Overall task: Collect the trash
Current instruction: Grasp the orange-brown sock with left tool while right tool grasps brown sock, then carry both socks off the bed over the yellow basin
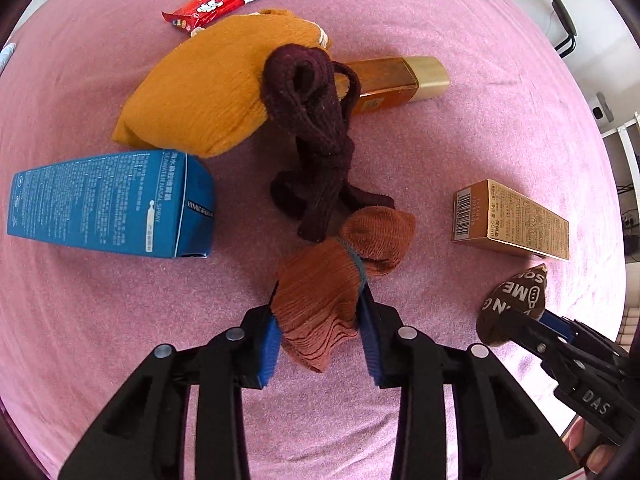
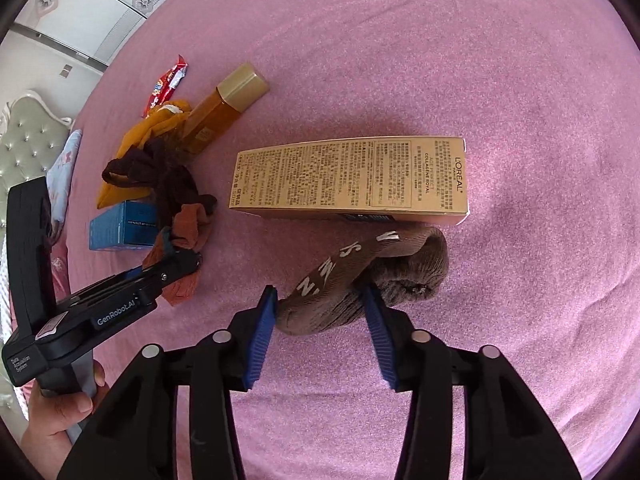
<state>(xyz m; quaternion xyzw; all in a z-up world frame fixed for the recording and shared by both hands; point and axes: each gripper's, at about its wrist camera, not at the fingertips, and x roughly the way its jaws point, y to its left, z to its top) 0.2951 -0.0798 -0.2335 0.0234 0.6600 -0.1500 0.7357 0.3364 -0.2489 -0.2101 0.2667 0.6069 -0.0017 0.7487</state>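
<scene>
A: Trash — which bits? Start at the left hand-held gripper [image 1: 320, 320].

B: Left hand-held gripper is partly closed on a rust-orange sock [image 1: 324, 300], blue pads pressing both sides, sock bunched and trailing forward onto the pink bed cover [image 1: 480, 120]. Right hand-held gripper [image 2: 320, 316] likewise part-closed on a brown lettered sock [image 2: 360, 280], its toe end sagging to the right. Both look held, though I'd call the grip loose-ish.

A: And the actual trash?

B: My read: the gold carton [image 2: 352, 178], the blue nasal-spray box [image 1: 108, 204] and the red snack wrapper [image 1: 220, 2]. Gold carton lies just beyond the right hand-held gripper, long axis crosswise to the fingers, nearly touching the brown sock. Blue box sits ahead-left of the left hand-held gripper, long axis also crosswise — that hand is nearer.

A: Further out?

B: Dark maroon knotted sock [image 1: 316, 136] straight ahead of the left one, touching the orange sock; behind it a mustard cloth bundle [image 1: 208, 84] and an amber bottle with gold cap [image 1: 396, 80]. Wrapper is farthest, past the bundle.

A: Next move?

B: Judgement only: both hands are occupied, so the socks must go somewhere before either carton can be gripped — across its narrow width.
</scene>
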